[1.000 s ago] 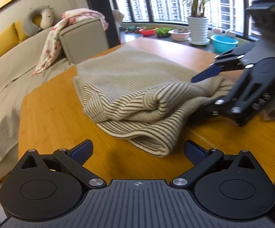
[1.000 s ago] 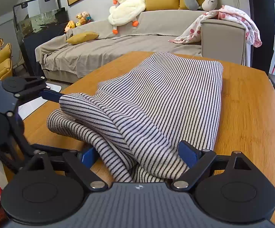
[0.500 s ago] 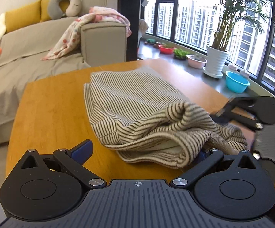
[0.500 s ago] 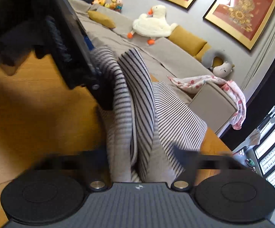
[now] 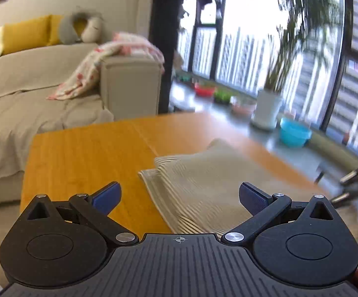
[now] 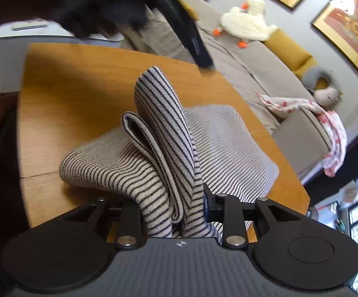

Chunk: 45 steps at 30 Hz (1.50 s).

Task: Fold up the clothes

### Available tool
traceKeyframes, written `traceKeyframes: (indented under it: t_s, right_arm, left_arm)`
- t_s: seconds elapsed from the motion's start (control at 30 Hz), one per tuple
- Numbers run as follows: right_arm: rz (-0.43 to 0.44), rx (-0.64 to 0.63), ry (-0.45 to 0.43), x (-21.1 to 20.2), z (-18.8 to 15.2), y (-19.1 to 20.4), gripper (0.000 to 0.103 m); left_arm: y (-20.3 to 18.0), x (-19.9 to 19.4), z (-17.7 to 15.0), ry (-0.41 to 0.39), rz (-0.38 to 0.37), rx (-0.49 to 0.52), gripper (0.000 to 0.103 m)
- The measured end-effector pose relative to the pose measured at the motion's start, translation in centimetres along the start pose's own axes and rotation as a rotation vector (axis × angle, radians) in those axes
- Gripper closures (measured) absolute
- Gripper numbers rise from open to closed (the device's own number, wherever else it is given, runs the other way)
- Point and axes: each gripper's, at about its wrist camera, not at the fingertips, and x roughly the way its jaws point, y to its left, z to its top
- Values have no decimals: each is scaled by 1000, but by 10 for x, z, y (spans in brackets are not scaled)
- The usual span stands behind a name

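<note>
Your right gripper (image 6: pixel 172 212) has just been closing, and its jaws now pinch a bunched fold of the striped sweater (image 6: pixel 159 148); a second ago they stood wide with the cloth lying loose between them. The pinched layers rise in an upright ridge above the rest of the garment, which lies on the wooden table (image 6: pixel 67 79). The right wrist view has also rolled since then, so the table and the sofa (image 6: pixel 253 57) beyond it now run tilted across the frame.

Your left gripper (image 5: pixel 179 195) has its jaws spread wide with nothing pressed between the blue pads (image 5: pixel 106 195). A second ago the sweater lay as a rumpled heap across the table ahead of this gripper; now the sweater (image 5: pixel 203 180) shows as a flatter, layered stack on the table, blurred, lying ahead of the right-hand pad, and bare table fills the space ahead of the left-hand pad. Beyond the table, the windowsill with the white plant pot (image 5: pixel 266 111) and blue bowl (image 5: pixel 294 135) shows motion blur.
</note>
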Motion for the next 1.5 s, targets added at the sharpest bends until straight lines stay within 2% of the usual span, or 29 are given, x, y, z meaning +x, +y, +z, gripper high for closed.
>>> traceKeyframes:
  t_s: [0.1, 0.2, 0.27, 0.33, 0.4, 0.47, 0.5, 0.6, 0.63, 0.7, 0.77, 0.87, 0.93, 1.13, 1.27, 1.33, 1.37, 1.43, 1.5]
  right_arm:
    - [37, -77, -7, -24, 18, -19, 75]
    - [93, -110, -15, -32, 42, -57, 75]
    - [149, -103, -16, -19, 55, -86, 74]
    - [233, -105, -3, 10, 61, -112, 73]
    - [313, -108, 1, 40, 62, -126, 71]
    - [355, -54, -9, 72, 58, -139, 59]
    - [364, -24, -6, 88, 55, -145, 48]
    - [388, 65, 1, 134, 45, -163, 37]
    - [382, 92, -11, 142, 39, -167, 25]
    - [370, 180, -27, 149, 31, -179, 11]
    - [356, 267, -34, 148, 22, -185, 7]
    - [326, 385, -39, 138, 11, -187, 7]
    - [289, 472, -59, 128, 2, -194, 7]
    - [72, 743, -20, 121, -36, -220, 7]
    - [18, 787, -45, 119, -48, -209, 7]
    - [13, 806, -86, 118, -48, -206, 11]
    - [27, 822, -115, 116, -48, -206, 17]
    - [72, 856, -167, 109, -48, -203, 24]
    - [94, 888, -201, 109, -48, -200, 24]
  left_arm:
    - [7, 35, 5, 66, -16, 53, 0]
    - [13, 57, -1, 124, -86, 93, 1]
    - [20, 68, -9, 162, -163, 74, 4]
    - [34, 72, -15, 180, -232, 11, 4]
    - [47, 70, -20, 179, -253, -33, 4]
    - [58, 66, -23, 176, -226, -49, 4]
    - [64, 63, -23, 177, -210, -63, 4]
    - [85, 49, -23, 163, -168, -122, 4]
    - [89, 41, -22, 152, -149, -127, 3]
    - [91, 25, -17, 115, -138, -130, 0]
    - [90, 7, -11, 66, -168, -124, 0]
    - [82, -11, -2, -7, -226, -77, 0]
    - [73, -16, 2, -26, -261, -37, 0]
    - [37, -22, 4, -25, -361, 92, 0]
    - [14, -12, -4, 51, -329, 138, 0]
    - [5, -4, -8, 79, -292, 137, 0]
    - [2, 2, -8, 83, -255, 130, 0]
    - [5, 15, -7, 66, -185, 76, 0]
    - [21, 25, -3, 34, -120, -55, 0]
